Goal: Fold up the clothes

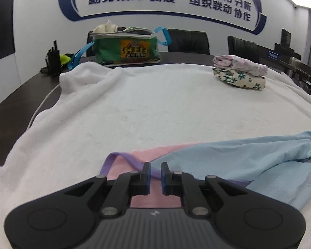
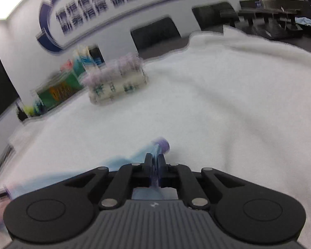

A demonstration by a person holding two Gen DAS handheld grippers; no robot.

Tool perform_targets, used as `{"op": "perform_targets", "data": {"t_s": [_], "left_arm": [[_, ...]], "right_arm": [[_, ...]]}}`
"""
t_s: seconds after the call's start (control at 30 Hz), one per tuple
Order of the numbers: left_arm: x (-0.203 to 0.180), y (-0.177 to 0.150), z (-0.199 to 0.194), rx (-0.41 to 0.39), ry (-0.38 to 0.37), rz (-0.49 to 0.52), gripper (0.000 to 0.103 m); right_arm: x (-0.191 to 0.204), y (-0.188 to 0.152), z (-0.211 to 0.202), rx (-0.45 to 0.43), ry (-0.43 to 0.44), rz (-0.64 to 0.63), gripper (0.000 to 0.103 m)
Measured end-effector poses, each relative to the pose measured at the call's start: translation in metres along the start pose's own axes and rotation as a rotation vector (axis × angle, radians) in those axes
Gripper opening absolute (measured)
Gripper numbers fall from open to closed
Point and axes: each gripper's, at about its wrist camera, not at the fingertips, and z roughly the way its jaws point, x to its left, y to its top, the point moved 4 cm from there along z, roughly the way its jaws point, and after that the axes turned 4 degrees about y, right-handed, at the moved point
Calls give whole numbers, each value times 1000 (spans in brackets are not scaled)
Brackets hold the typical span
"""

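The main risk was the garment (image 1: 228, 157) skewing: the left hand-held gripper (image 1: 155, 169) stood a narrow gap open over the purple hem (image 1: 122, 157), the pads not seeming to press it, so that corner could stay behind. The right hand-held gripper (image 2: 155, 161) was pinched closed on the blue cloth by its purple trim (image 2: 163, 144); one-sided pulling could drag the garment across the white towel (image 1: 155, 103) on the tabletop (image 1: 14, 103).

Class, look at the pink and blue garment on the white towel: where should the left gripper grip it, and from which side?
Grip the purple-trimmed edge of the garment, approaching from the near side. It curls up off the white towel, giving the left gripper something to pinch.
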Motion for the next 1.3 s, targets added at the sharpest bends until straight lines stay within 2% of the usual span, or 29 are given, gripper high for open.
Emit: {"op": "perform_targets", "data": {"t_s": [0.03, 0.07, 0.1, 0.13, 0.17, 0.23, 0.3, 0.33, 0.43, 0.63, 0.7, 0.77, 0.83, 0.9, 0.97, 1.17, 1.3], "left_arm": [[2, 0, -1, 0, 2, -9, 9], [4, -1, -3, 1, 4, -22, 9], [5, -1, -4, 3, 7, -35, 9], [7, -2, -5, 6, 7, -49, 9], [8, -2, -5, 14, 2, -64, 9], [8, 1, -1, 26, -6, -79, 9], [9, 3, 4, 37, -14, -94, 9], [9, 4, 6, 43, -17, -101, 9], [10, 7, 13, 53, -18, -125, 0], [22, 8, 2, -5, 26, -160, 0], [25, 6, -3, -4, 31, -166, 4], [24, 3, -2, 15, 30, -154, 26], [20, 1, 2, 22, 18, -139, 28], [17, 2, 7, 37, 14, -135, 27], [16, 4, 9, 32, 1, -132, 0], [34, 9, 9, 0, -4, -216, 0], [38, 17, 11, -20, -16, -226, 0]], "right_arm": [[0, -5, 1, 11, -21, -12, 6], [0, -6, -4, -15, -26, -24, 8], [3, -5, -14, -48, -42, -39, 16], [6, -4, -23, -83, -59, -55, 30], [12, -1, -32, -128, -85, -92, 35], [34, 0, -46, -203, -104, -220, 35], [62, -2, -49, -209, -21, -311, 35], [79, -6, -47, -197, 52, -353, 35], [125, -25, -29, -129, 192, -458, 35], [182, -63, -4, -38, 292, -630, 35], [188, -65, -2, -34, 315, -648, 35], [191, -64, -4, -40, 331, -655, 38], [191, -62, -2, -40, 329, -654, 39], [190, -66, -2, -33, 329, -647, 39], [190, -68, -1, -25, 327, -643, 39], [193, -72, 0, -19, 333, -669, 39], [200, -72, 2, -18, 348, -681, 39]]}}
